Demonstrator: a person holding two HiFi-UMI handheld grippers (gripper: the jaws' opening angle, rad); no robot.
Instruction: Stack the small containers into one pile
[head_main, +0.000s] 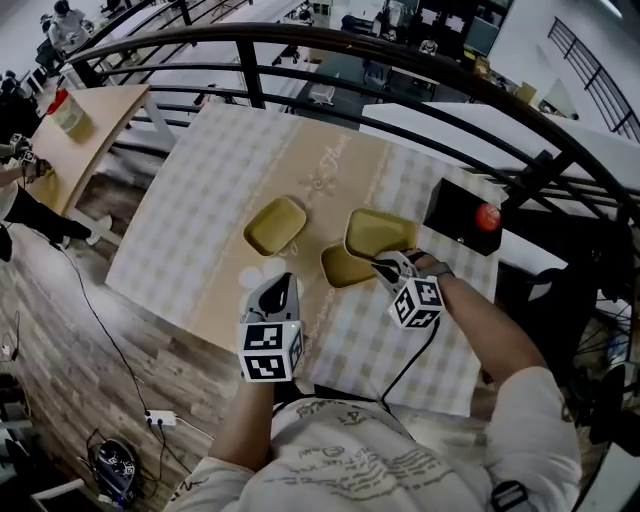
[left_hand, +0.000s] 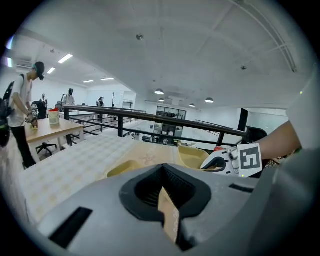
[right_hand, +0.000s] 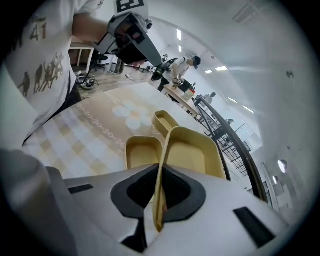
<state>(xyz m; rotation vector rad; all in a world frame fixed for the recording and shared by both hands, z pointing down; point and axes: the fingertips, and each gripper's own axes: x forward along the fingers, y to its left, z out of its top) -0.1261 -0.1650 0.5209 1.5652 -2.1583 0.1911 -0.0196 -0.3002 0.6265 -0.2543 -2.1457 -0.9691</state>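
The held yellow container (right_hand: 192, 150) sits edge-on in the right gripper (right_hand: 159, 192). The jaws are pinched narrow on its near wall, and the tray runs forward and off to the right of the claw, tilted. In the head view this container (head_main: 380, 230) hangs just ahead of the right gripper (head_main: 392, 268).

Just left of the jaws and lower, a second yellow container (right_hand: 141, 152) lies flat and open on the checked tablecloth (head_main: 200, 200). From above, the second one (head_main: 347, 266) sits partly under the held tray; contact can't be made out. A third yellow container (right_hand: 164, 122) rests farther ahead of the claw, apart from the pair (head_main: 275, 225).

The left gripper (head_main: 278, 290) hovers well to the claw's left, over the table's near edge. Its jaws are drawn almost together with nothing in them (left_hand: 165, 192). A black box with a red knob (head_main: 462, 215) stands to the claw's right.
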